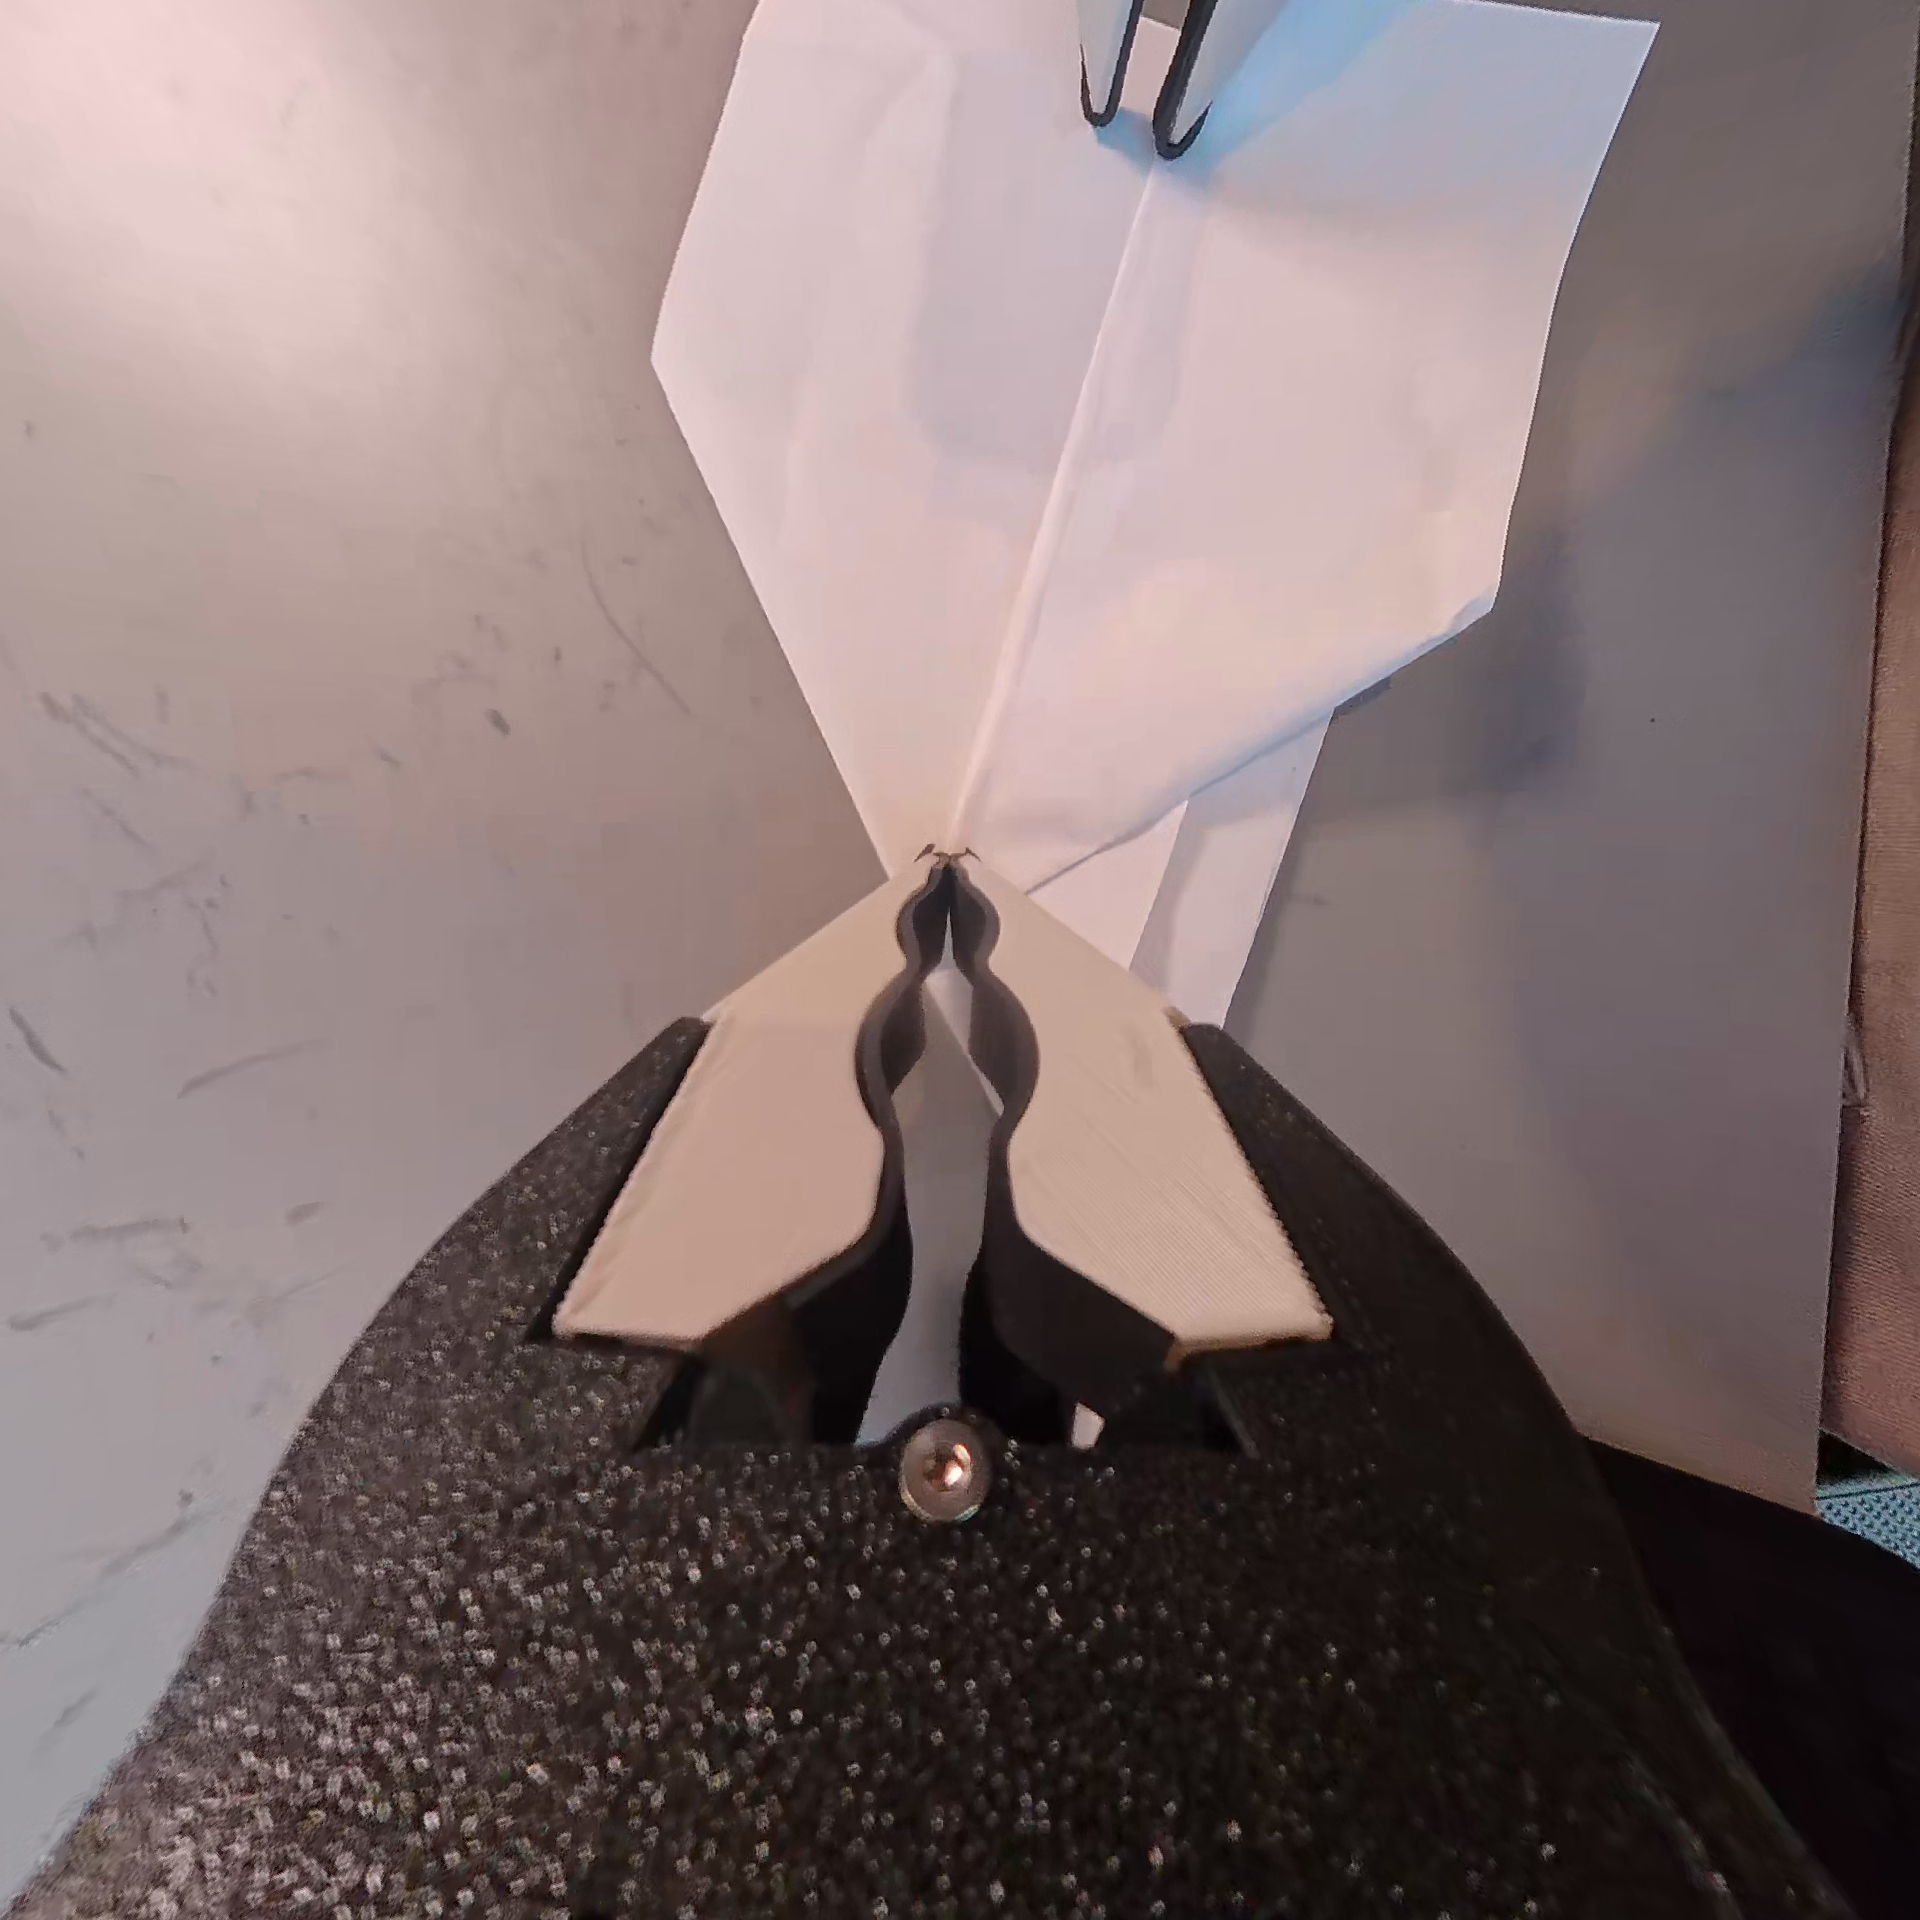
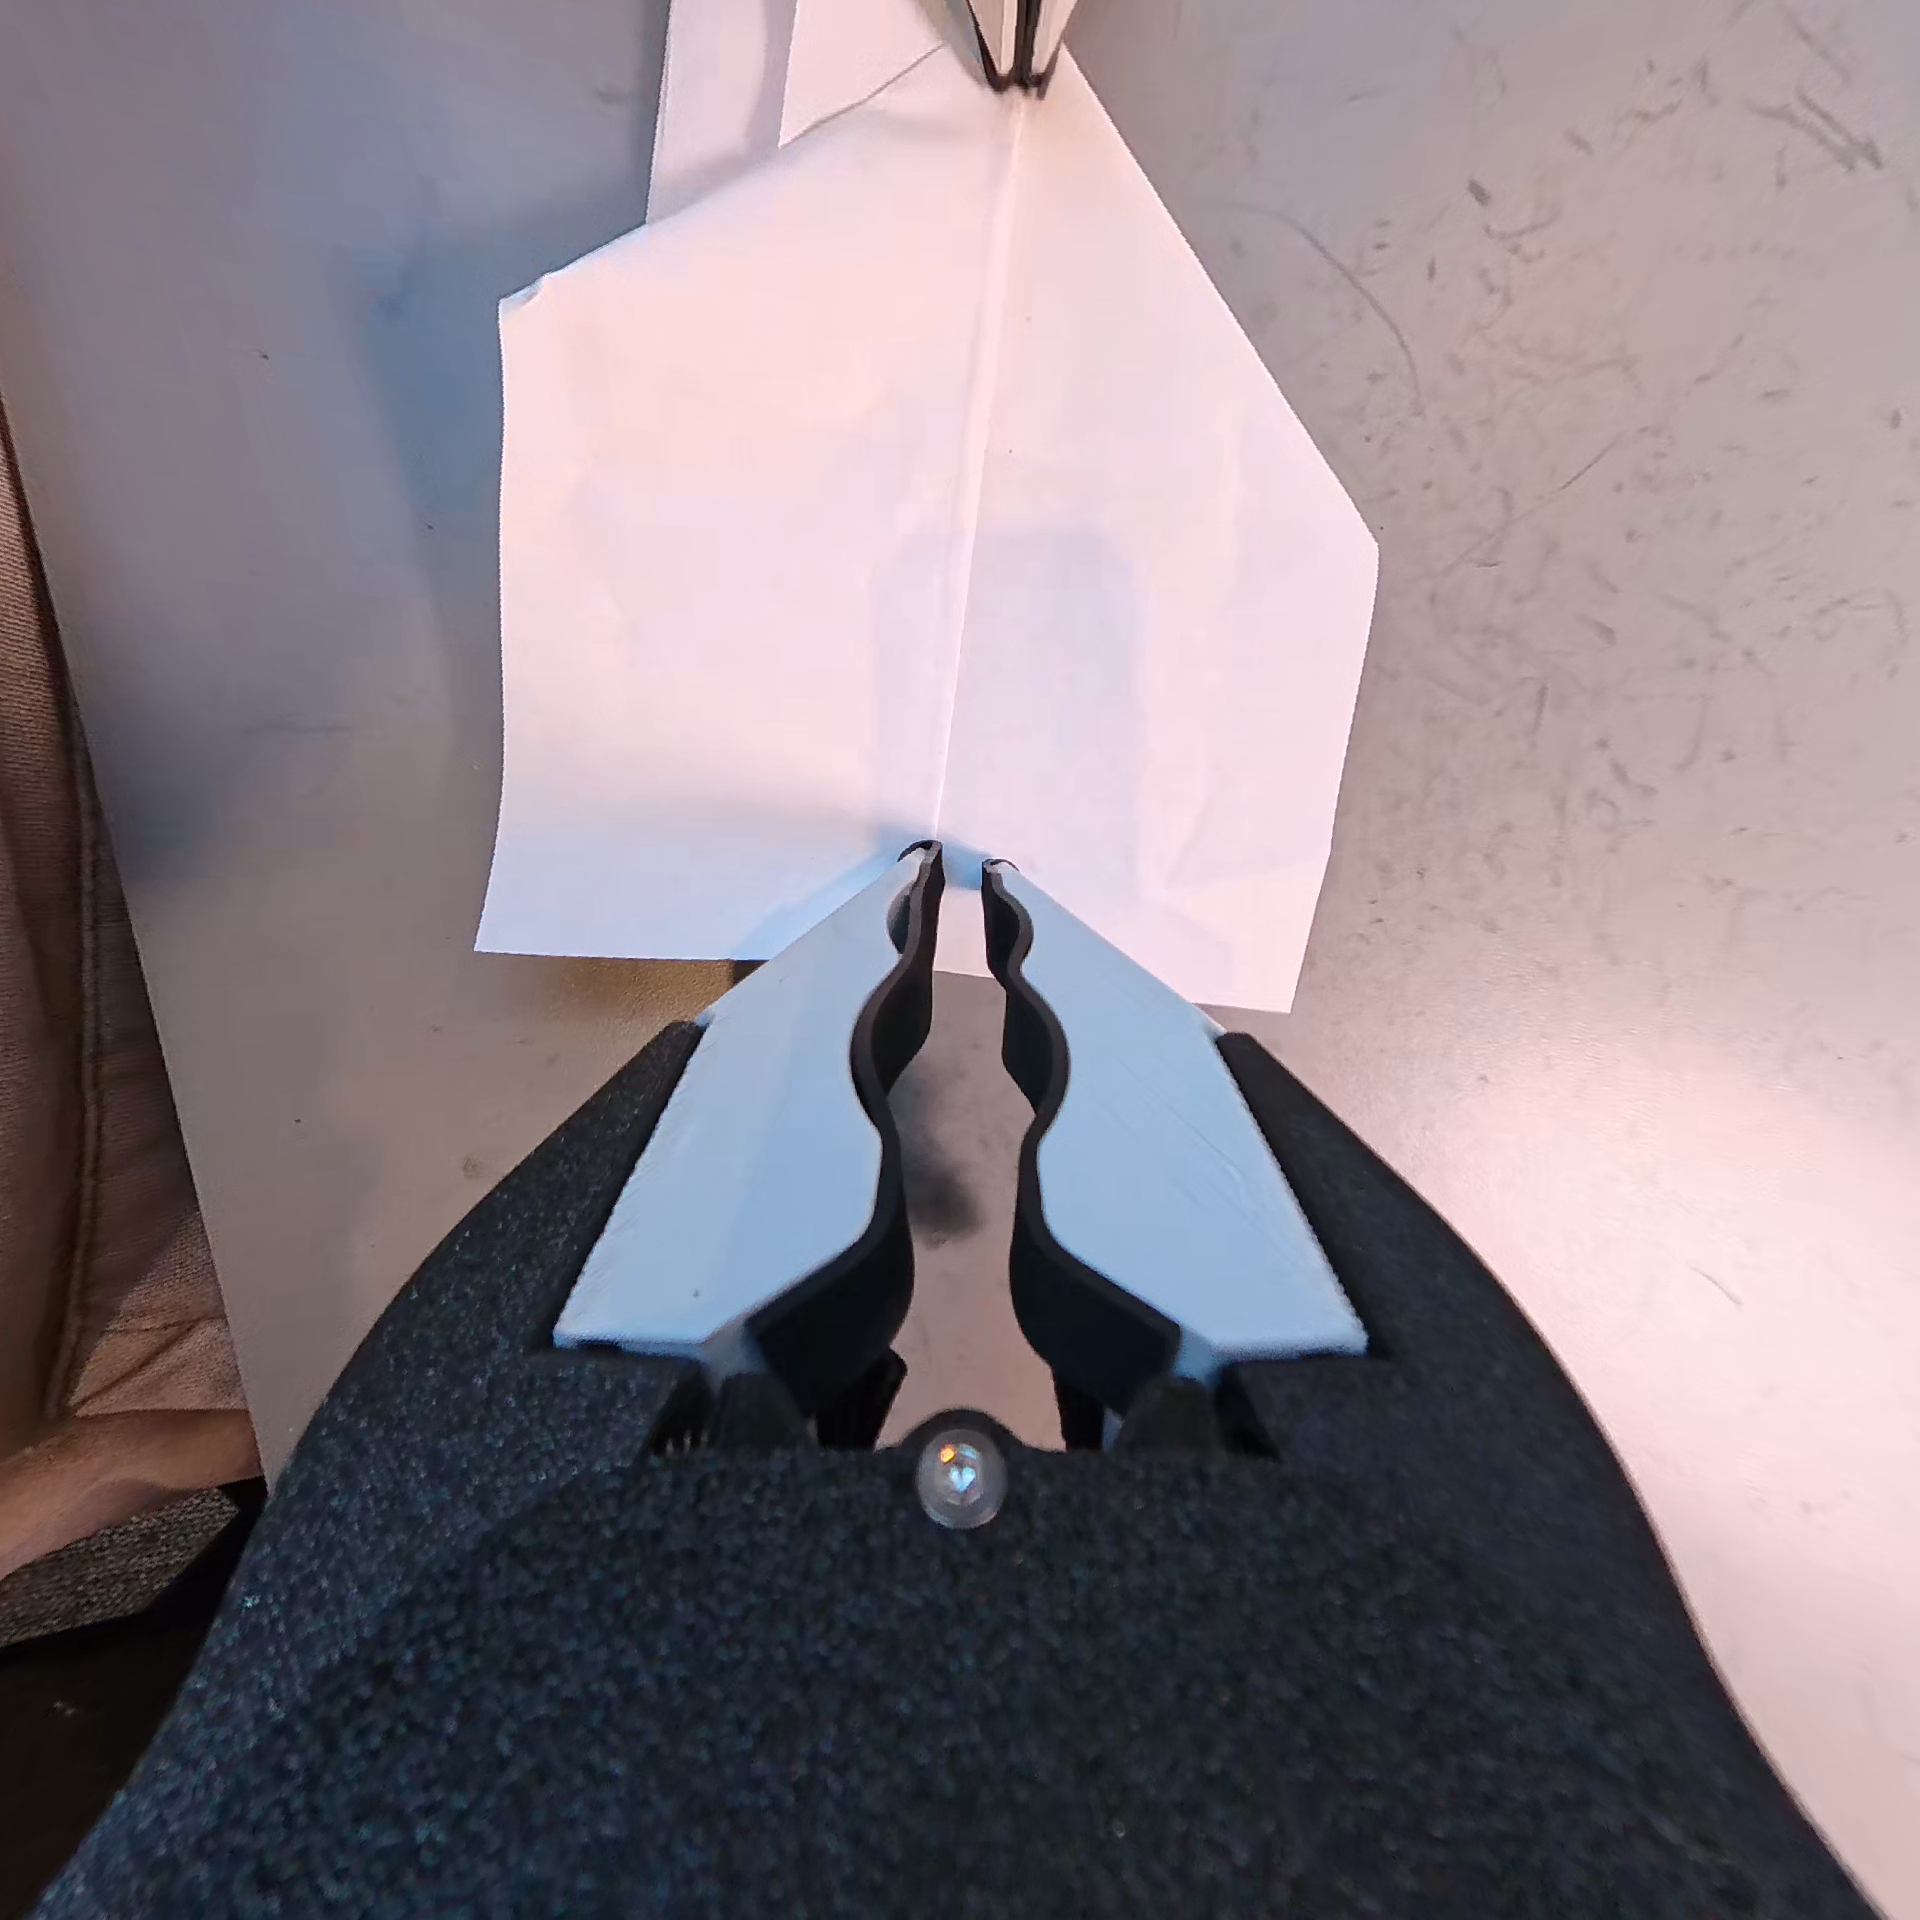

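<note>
A white sheet of paper (image 1: 1195, 416) lies on a grey scratched table (image 1: 312, 520), with a crease down its middle and its corners folded in to a point. My left gripper (image 1: 948, 862) is shut on the paper's pointed end at the crease, and paper shows between its fingers. In the right wrist view the sheet (image 2: 779, 571) spreads ahead. My right gripper (image 2: 963, 857) is open by a narrow gap, its tips at the crease near the sheet's straight end. Each gripper shows at the top of the other view: the right gripper (image 1: 1138, 114) and the left gripper (image 2: 1013, 78).
The table (image 2: 1610, 623) is bare and scuffed on both sides of the paper. Brown fabric lies beyond the table's edge, at the right in the left wrist view (image 1: 1886, 935) and at the left in the right wrist view (image 2: 73, 987). About 15 cm separates my left fingertips from my right.
</note>
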